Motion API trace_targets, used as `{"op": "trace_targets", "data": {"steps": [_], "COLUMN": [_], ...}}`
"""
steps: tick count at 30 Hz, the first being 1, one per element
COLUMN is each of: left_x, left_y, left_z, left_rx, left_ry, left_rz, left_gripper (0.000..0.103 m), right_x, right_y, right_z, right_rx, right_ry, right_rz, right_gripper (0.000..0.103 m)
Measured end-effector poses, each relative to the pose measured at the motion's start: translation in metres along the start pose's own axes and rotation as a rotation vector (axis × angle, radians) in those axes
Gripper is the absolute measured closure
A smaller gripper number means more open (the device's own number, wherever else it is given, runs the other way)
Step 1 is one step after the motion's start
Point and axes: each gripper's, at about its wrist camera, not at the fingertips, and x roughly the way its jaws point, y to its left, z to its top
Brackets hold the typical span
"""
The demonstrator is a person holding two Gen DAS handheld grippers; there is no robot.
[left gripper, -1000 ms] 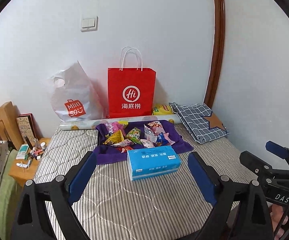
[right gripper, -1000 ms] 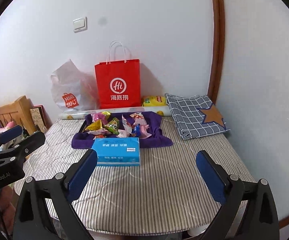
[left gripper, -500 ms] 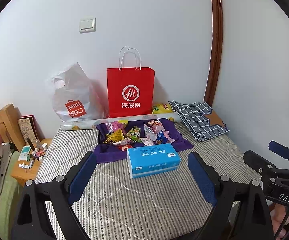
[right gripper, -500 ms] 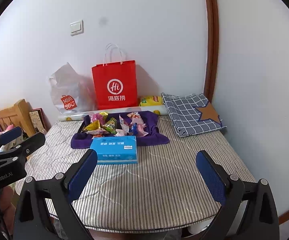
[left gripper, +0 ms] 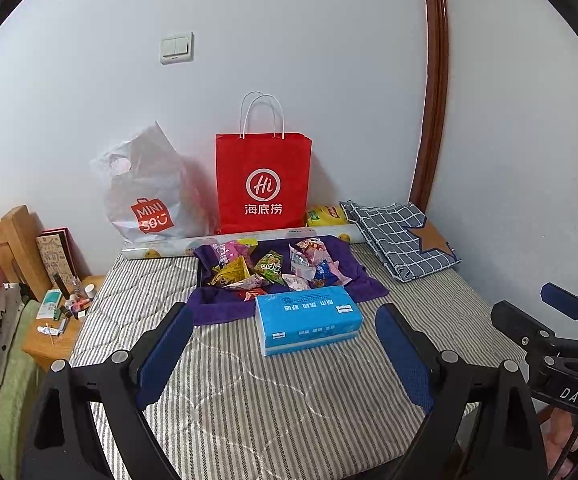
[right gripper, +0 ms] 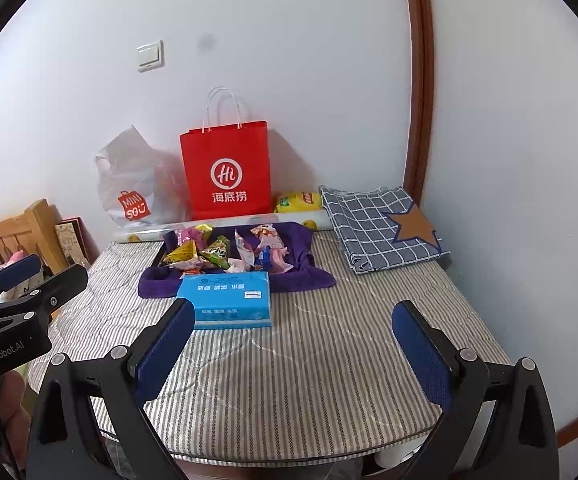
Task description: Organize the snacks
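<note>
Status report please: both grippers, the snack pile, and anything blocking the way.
Left gripper open, empty. Right gripper open, empty. Snacks piled untouched on purple cloth. Blue tissue pack sits directly in front of pile.

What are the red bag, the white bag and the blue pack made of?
Red bag: looks like matte paper, since it stands stiff with crisp edges and has twisted cord handles. White bag: thin plastic film, crumpled, semi-translucent, with a punched handle hole. Blue pack: probably soft glossy plastic wrap over tissues, judging by its rounded corners and slight sheen.
</note>
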Motion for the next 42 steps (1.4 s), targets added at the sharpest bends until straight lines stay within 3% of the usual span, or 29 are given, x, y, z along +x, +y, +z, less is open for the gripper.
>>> {"op": "trace_targets", "data": {"steps": [42], "left_x": [-0.0009], "left_y": [-0.0002], "left_z": [-0.0007], "left_rx": [-0.001], "left_ry": [-0.001], "left_rz": [0.000], "left_gripper": [0.011], "right_x": [-0.0068], "right_y": [0.0016], "right_z": [0.0026], "right_rx": [0.011], "right_ry": [-0.025], "right_rz": [0.003], "right_gripper": [0.005]}}
